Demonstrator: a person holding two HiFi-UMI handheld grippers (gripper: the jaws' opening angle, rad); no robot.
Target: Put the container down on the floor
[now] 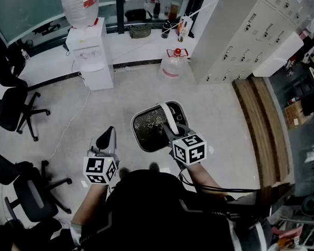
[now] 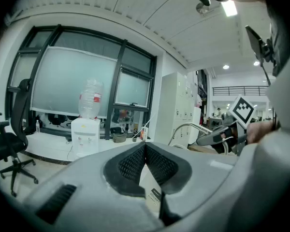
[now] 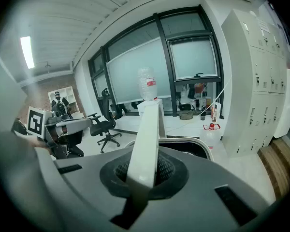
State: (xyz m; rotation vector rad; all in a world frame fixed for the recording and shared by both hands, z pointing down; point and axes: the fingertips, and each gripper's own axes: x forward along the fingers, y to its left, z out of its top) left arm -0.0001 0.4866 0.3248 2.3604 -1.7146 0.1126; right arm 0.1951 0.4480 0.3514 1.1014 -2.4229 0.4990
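the right tongs are pinched shut on the white handle of the container, a rounded bin with a pale rim and a dark mesh inside. the handle stands upright between the pads and arches over the bin's open top. in the head view the container sits just in front of the person's shoes, over the pale floor; i cannot tell whether its bottom touches the floor.

the left tongs are pressed together with nothing between them, held out to the left of the container and apart from it.

further back a white water dispenser with a bottle on top stands by the window wall, a water jug sits on the floor beside a bank of pale lockers, and a black office chair is at the left.
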